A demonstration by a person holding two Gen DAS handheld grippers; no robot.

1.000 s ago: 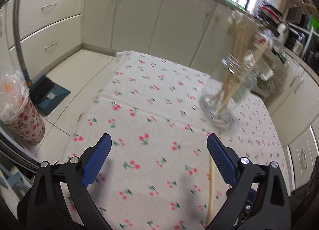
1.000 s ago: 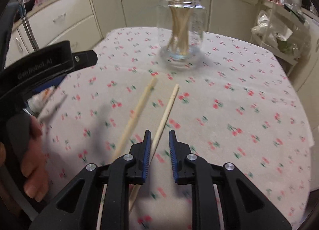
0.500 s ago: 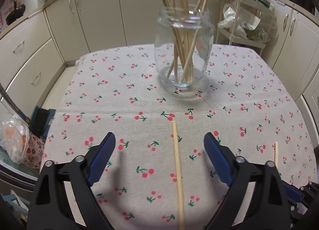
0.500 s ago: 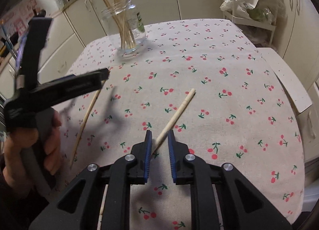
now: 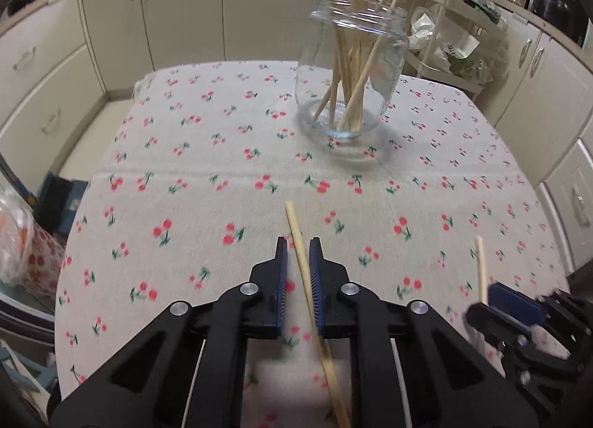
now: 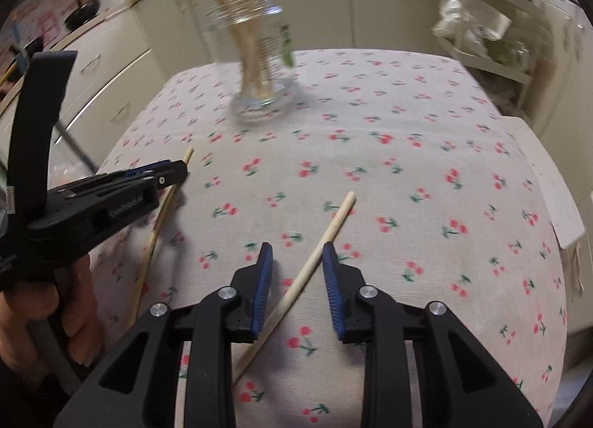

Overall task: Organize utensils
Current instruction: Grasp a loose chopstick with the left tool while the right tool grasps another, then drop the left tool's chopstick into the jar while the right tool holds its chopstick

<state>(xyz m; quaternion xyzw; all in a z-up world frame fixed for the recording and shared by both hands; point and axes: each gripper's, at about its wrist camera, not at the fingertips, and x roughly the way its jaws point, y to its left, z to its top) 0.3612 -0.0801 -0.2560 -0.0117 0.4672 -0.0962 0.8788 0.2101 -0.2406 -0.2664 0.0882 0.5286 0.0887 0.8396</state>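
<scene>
On the cherry-print desk [image 5: 192,153], short of the glass jar [image 5: 352,68], the left hand-held gripper [image 5: 297,242] is closing around a chopstick [image 5: 302,257] whose length points jarward, while the right hand-held gripper [image 6: 297,248], opening, straddles another chopstick [image 6: 326,235].

Tablecloth [image 5: 207,168]: off-white cloth, repeating print of red cherries on green stems.
Loose chopsticks [image 5: 301,253] [image 6: 326,239]: pale, bare wood, unpatterned.
Glass jar [image 5: 352,68]: clear glass, holding more pale wooden chopsticks [image 5: 348,68].
Left gripper [image 5: 297,246]: black frame, blue pads, silver rivets.
Right gripper [image 6: 296,253]: black frame, blue pads, silver rivets.
Kitchen cabinets [image 5: 178,12]: plain cream doors.
Bin beside table [image 5: 22,242]: red floral print.
</scene>
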